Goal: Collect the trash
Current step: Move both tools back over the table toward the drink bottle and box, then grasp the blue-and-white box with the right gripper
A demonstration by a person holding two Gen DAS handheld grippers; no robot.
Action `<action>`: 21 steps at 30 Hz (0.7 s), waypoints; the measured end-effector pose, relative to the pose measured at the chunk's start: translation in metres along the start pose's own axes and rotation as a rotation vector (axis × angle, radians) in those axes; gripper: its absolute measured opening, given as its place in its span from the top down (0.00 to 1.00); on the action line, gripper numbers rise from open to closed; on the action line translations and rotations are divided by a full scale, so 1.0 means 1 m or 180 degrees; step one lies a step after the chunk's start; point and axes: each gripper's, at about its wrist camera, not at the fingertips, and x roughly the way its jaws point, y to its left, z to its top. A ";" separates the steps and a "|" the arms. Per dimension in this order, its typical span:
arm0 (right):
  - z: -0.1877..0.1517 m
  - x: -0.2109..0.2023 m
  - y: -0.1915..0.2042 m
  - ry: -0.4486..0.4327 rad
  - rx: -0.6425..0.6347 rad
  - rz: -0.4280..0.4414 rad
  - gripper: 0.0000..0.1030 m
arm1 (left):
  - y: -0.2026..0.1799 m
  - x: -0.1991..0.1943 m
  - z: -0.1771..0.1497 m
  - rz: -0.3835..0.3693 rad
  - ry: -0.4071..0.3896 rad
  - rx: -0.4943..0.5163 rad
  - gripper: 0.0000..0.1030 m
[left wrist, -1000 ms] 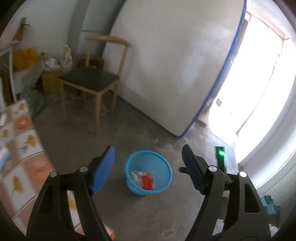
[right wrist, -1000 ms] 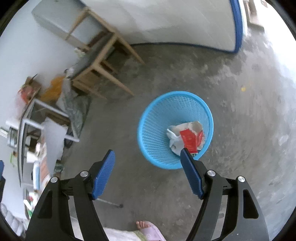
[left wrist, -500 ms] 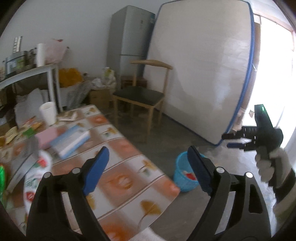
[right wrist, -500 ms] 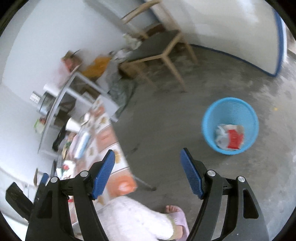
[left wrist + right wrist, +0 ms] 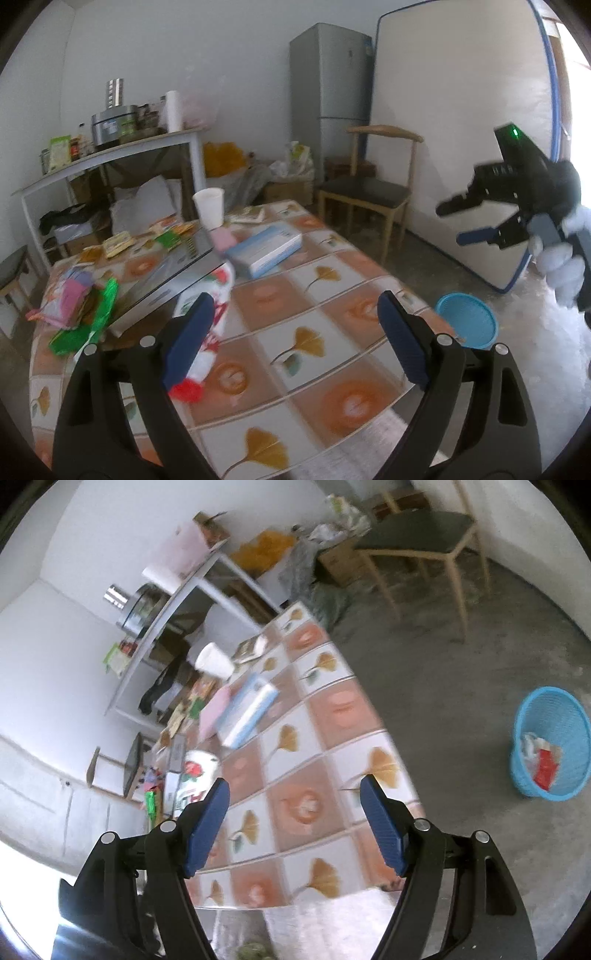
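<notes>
Table (image 5: 332, 369): directly ahead of and below both tongs, its tiled cloth bare on the near half. Clutter sits on the far left part, beyond my left tongs.

Bin (image 5: 550, 746): on the floor, well to the right of my right tongs, apart from the table. It holds white paper and a red wrapper.

Left tongs (image 5: 291, 339): spread wide, nothing between the pads. Right tongs (image 5: 295, 823): likewise spread and empty, held over the table's near edge.

Trash: green wrapper (image 5: 88, 317) and pink packet (image 5: 74, 286) lie ahead-left of my left tongs; flat snack packets (image 5: 118, 243) farther back; a cup (image 5: 209, 206) stands beyond them.

Judgement: I am between drops, seeking the next piece. The next move calls for reaching forward-left to the nearest wrapper, closing on its edge, then carrying it right to the bin.
</notes>
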 end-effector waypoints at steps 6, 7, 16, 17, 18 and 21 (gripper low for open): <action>0.008 0.042 0.039 0.0229 -0.0033 0.0111 0.31 | 0.014 0.003 -0.010 0.0244 -0.0073 0.0025 0.17; 0.010 0.050 0.047 0.0253 -0.0072 0.0087 0.31 | 0.016 0.005 -0.011 0.0286 -0.0110 0.0031 0.17; 0.047 0.120 0.135 0.0352 -0.0904 -0.0200 0.31 | 0.024 0.022 -0.012 0.0375 -0.0370 0.0143 0.17; 0.052 0.133 0.149 0.0305 -0.1121 -0.0334 0.31 | 0.024 0.024 -0.011 0.0367 -0.0400 0.0150 0.17; 0.056 0.142 0.157 0.0265 -0.1250 -0.0421 0.31 | 0.024 0.028 -0.010 0.0360 -0.0426 0.0160 0.17; 0.071 0.177 0.177 0.0248 -0.1603 -0.0648 0.31 | 0.023 0.038 -0.007 0.0305 -0.0464 0.0187 0.17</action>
